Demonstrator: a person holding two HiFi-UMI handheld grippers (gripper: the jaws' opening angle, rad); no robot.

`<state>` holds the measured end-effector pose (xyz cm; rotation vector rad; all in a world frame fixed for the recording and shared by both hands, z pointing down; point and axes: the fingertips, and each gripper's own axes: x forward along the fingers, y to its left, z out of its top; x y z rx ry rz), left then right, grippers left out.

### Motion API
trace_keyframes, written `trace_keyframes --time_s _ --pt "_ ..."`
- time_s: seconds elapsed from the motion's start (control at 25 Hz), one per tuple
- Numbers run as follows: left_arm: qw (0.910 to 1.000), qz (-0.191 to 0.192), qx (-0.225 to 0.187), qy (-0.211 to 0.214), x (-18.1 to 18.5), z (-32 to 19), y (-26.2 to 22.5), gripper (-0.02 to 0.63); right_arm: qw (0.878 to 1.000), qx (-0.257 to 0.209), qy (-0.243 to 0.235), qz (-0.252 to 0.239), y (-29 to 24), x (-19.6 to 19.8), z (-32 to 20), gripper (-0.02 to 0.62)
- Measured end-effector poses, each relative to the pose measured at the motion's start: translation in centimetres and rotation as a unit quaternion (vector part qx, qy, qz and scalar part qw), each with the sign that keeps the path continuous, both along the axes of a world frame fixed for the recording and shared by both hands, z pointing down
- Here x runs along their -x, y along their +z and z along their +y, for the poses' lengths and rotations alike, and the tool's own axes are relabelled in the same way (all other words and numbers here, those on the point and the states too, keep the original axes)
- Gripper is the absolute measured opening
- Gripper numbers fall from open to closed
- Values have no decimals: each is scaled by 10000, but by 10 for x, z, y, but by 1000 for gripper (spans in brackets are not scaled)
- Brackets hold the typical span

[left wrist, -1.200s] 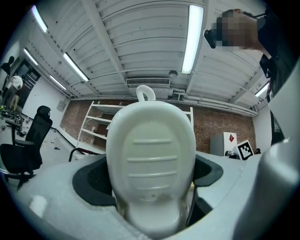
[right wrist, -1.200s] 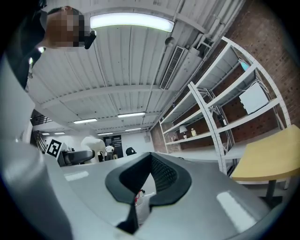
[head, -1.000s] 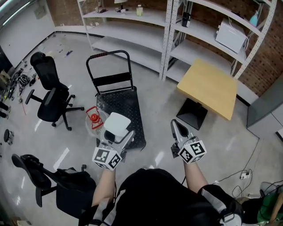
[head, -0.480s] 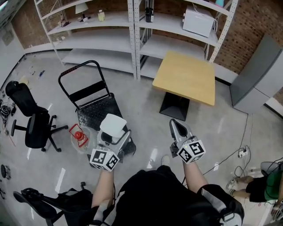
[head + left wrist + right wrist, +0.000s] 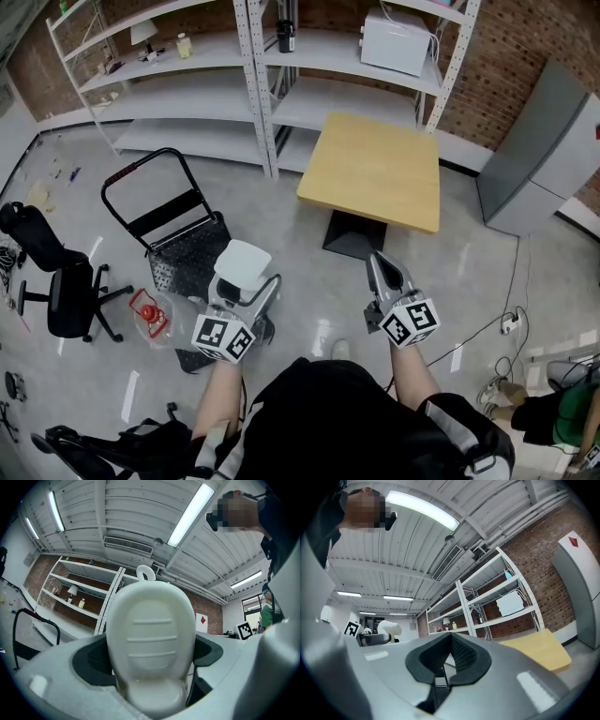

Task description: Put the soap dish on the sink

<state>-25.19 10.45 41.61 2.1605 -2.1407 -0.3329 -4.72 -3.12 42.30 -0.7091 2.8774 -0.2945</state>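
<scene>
soap dish (image 5: 242, 262): white, with an oval ribbed hollow. It sits in the lower centre-left of the head view, off the floor, and sticks out beyond the tips of the left gripper. In the left gripper view (image 5: 150, 639) it fills the middle of the frame, ribbed face toward the camera, with a small loop at its top edge.
left gripper (image 5: 247, 289): jaws clamped on the near end of the soap dish, one on each side. Its marker cube (image 5: 225, 337) is just below, toward the bottom of the frame.
right gripper (image 5: 380, 263): lower centre-right of the head view, level with the left one and well apart from it. In the right gripper view (image 5: 450, 637) its jaws are drawn together at the tips with nothing between them.
wooden table (image 5: 373, 170): square and pale yellow, on a dark base, in the upper centre, above the right gripper.
hand cart (image 5: 178, 240): black, with a looped handle, at middle left. Its deck lies just beside and partly behind the soap dish.
shelving (image 5: 253, 66): white metal racks along the top edge, against a brick wall. A white box (image 5: 395, 41) stands on one shelf.
office chair (image 5: 54, 286): black, at the far left edge.
grey cabinet (image 5: 544, 155): at the upper right edge.
floor (image 5: 300, 309): glossy and pale grey, lying under both grippers.
</scene>
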Motion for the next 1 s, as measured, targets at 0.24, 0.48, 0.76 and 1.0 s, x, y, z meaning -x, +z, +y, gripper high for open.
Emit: trace_keyframes --time_s 0.24,0.48,0.76,1.0 --pt "9998 -60 -28 163 -21 -65 0 466 9998 -33 187 -65 -1 -26 -57 6" --pt "9997 -47 -27 221 -42 -126 3 466 9989 -23 466 -87 3 -61 -111 6" --pt "9994 15 -247 246 -71 -181 -1 466 9976 -2 688 -95 5 -101 -157 6" --pt "9980 155 -151 592 -93 -216 3 466 9955 38 945 -27 8 -126 -182 6"
